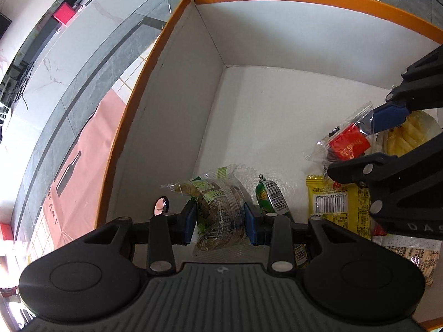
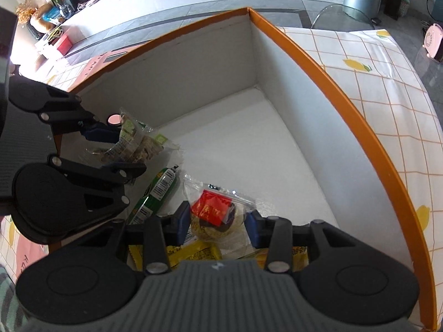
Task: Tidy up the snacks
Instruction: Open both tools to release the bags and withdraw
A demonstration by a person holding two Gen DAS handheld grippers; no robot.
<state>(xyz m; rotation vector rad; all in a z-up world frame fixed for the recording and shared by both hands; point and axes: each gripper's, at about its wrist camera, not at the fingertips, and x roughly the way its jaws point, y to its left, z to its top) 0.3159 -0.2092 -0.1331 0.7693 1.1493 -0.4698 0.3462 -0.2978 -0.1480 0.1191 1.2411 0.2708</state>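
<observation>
Both grippers reach down into a big box (image 2: 343,116) with an orange rim and white walls. The box sits on a counter (image 2: 387,63) covered with a checked cloth with lemons on it.

The left gripper (image 1: 220,218) has its 2 blue fingers (image 1: 189,220) pressed on the sides of a clear cracker packet (image 1: 218,207) with a green label, so it is holding that packet. The packet hangs low, near the left wall of the box. The right gripper (image 2: 217,224) squeezes a clear cookie packet (image 2: 218,215) with a red label, just above the other snacks.

On the box floor lie a green sausage stick (image 2: 155,193) with a barcode and a yellow packet (image 1: 329,202). They are near each other at the close end. The far part of the floor is bare.

The step looks like setting both snacks down inside the box. To do it well, each hand should go a bit lower, so the packet rests on the floor, and then let go softly. The cracker packet fits best in the bare spot by the left wall. The cookie packet should land flat and not get crushed. The 2 grippers are close, so they should lift out without bumping.
</observation>
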